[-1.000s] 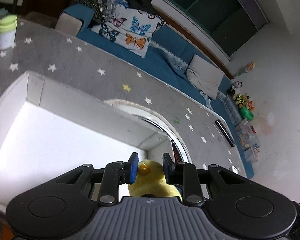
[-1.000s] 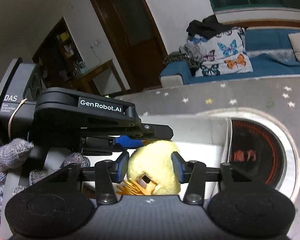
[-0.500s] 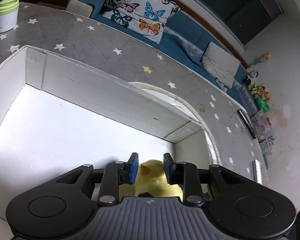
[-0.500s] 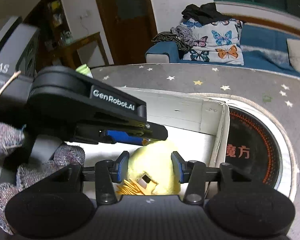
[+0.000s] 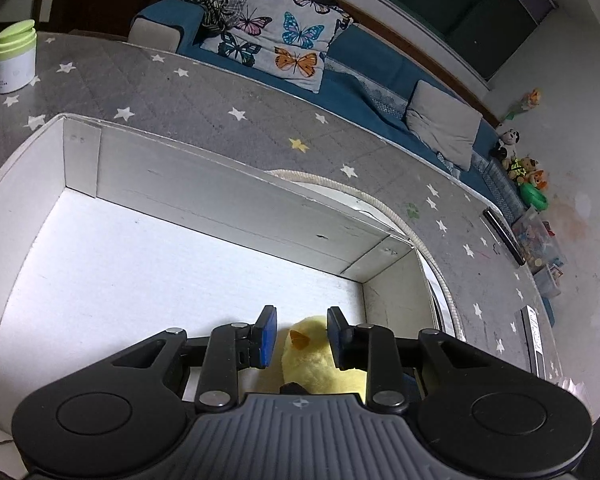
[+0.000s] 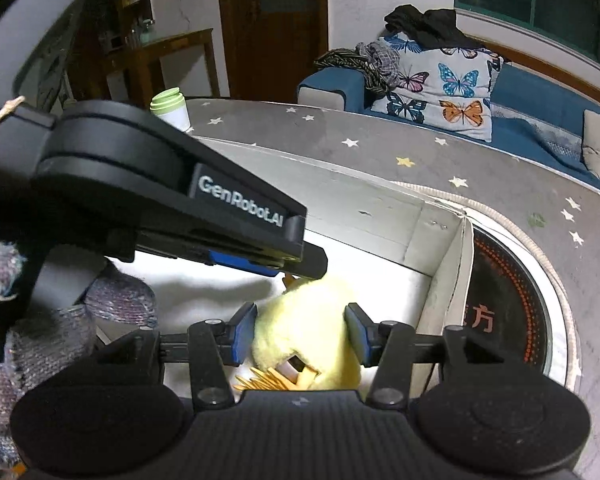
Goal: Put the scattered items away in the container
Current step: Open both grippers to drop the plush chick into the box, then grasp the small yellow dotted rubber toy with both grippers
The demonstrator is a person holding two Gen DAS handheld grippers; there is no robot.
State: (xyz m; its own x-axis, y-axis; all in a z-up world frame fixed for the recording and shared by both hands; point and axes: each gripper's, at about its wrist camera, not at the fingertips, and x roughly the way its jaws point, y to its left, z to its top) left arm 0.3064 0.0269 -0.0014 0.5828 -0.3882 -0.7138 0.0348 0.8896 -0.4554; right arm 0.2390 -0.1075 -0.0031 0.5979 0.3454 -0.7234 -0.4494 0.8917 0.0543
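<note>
The left wrist view is taken from just above the white box [image 5: 204, 200], looking steeply down into it and out across the starred grey table [image 5: 204, 92] to the blue sofa [image 5: 364, 60]. The right wrist view is set low at the box's near corner [image 6: 380, 208], facing the same sofa [image 6: 536, 92] and a wooden door [image 6: 272, 28]. Both views are held very close. Shared by both: the yellow plush duck [image 5: 316, 364] [image 6: 308, 320], the box, the butterfly cushion [image 5: 276, 48] [image 6: 440, 88] and the green-lidded jar [image 5: 14, 56] [image 6: 170, 108].
</note>
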